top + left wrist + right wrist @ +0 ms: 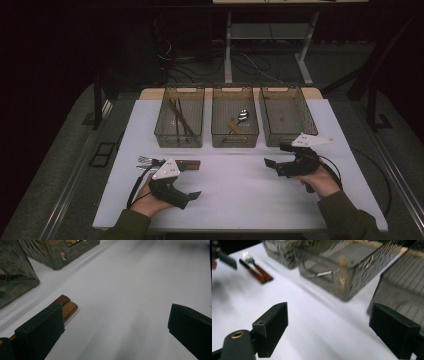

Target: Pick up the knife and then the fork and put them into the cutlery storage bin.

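Resting on the white worktop (240, 190), the left tool (192, 196) gapes empty — two wooden-handled forks (170, 162) lie just beyond it, near the left bin (165, 131). Left gripper view: handle ends (68, 306) beside the left jaw. Right gripper view: the right tool (328, 327) wide open, holding nothing — forks (257, 268) far left.

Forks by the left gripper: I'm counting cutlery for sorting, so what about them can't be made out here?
- Forks, high view: left gripper covers the middles; count unclear.
- Left gripper view: its own jaw hides all but the handle ends.
- Right gripper view: blurred, small.
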